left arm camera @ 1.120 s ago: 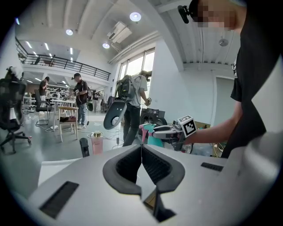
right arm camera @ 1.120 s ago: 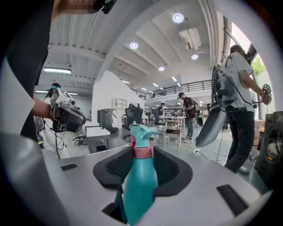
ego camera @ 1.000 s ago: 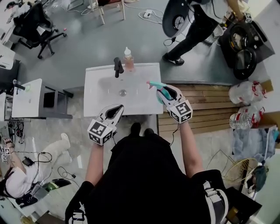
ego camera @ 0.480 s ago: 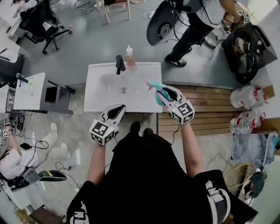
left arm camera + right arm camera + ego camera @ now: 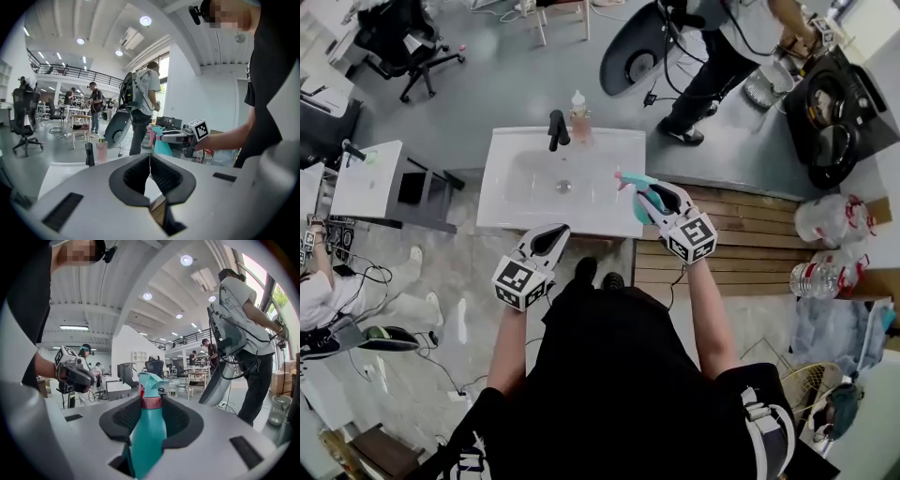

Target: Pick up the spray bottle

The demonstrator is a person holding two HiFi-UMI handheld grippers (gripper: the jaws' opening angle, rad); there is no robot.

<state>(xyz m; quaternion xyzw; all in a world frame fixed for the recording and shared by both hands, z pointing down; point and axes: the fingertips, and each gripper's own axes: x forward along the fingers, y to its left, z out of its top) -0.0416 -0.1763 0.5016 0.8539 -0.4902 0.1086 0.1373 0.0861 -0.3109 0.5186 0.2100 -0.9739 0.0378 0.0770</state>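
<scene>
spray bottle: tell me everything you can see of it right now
The spray bottle is teal and plastic-looking, with a teal trigger head and a pink-red collar at the neck. It stands upright between the pads of the right claw, which clamp it at the collar and shoulder. Nothing else touches it. In the head view it shows over the right edge of the white sink. Its base is hidden, and its fill level cannot be told.

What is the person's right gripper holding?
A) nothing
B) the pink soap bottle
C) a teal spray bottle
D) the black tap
C: in the right gripper view, the teal spray bottle stands clamped between the fingers of the right gripper.
</scene>
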